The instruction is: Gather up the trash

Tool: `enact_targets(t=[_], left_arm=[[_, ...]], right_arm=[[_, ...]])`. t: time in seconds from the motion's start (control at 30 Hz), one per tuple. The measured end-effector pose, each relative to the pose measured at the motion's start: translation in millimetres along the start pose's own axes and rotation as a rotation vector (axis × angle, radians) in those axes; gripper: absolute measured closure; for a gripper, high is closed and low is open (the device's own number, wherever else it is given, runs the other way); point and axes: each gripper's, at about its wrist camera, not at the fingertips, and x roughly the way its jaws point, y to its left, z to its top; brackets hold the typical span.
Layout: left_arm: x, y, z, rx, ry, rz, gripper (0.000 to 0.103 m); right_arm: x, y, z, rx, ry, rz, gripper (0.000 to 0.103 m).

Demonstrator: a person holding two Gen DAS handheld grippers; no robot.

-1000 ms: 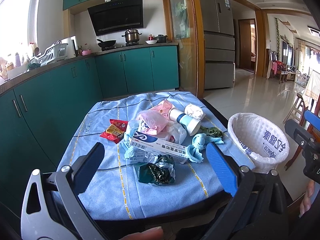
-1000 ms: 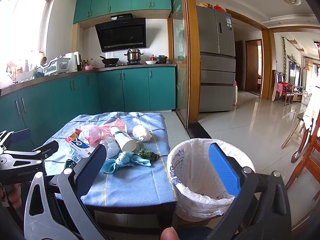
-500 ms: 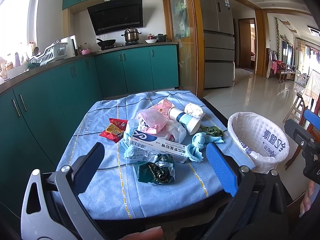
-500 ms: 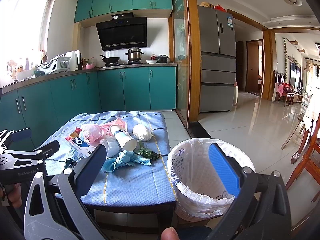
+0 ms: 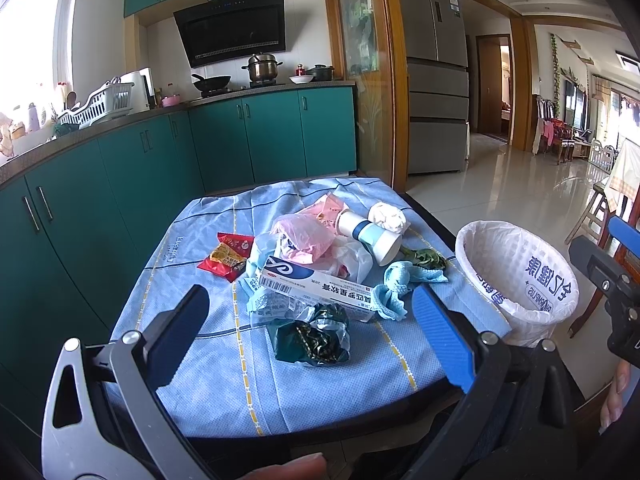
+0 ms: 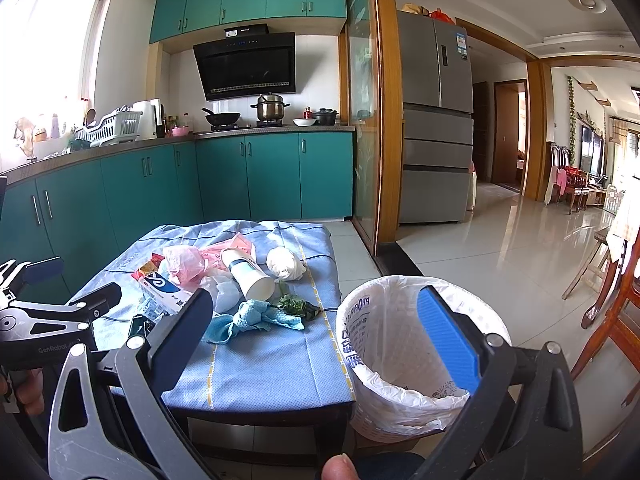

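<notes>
Barely moved since a second earlier: left gripper [image 5: 310, 326] still hovered at the near edge of the blue-clothed table [image 5: 192, 248], fingers spread wide and empty, right gripper [image 6: 316, 334] likewise wide apart and empty, framing the white-lined wicker bin [image 6: 404, 340] beside the table's right edge. Stayed heaped mid-table: long white-and-blue carton [image 5: 316, 286], crumpled dark green wrapper [image 5: 312, 338] just nearer, pink plastic bag [image 5: 304, 236], tipped white-and-blue paper cup [image 5: 370, 234], red snack packet [image 5: 228, 256], pale blue rag [image 5: 400, 280].
</notes>
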Motion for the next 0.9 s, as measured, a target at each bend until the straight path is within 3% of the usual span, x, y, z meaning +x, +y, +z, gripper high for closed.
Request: enact_targets(t=[0.57,0.7,0.8,0.9], left_arm=[[15,8,0,-0.004,0.032,-0.024,0.002],[43,64,8,-0.098,0.038,0.100,0.003],[73,112,12,-0.169,0.117,0.162,0.004],[102,142,19,-0.203,0.179,0.151,0.024]], right_arm=[[6,3,0,-0.014,0.017,0.003,0.003],[15,0,-1,-0.030,0.063,0.016,0.003],[33,1,-7,-0.029,0.140,0.071,0.003],[55,13,-13,-0.018,0.207,0.128,0.015]])
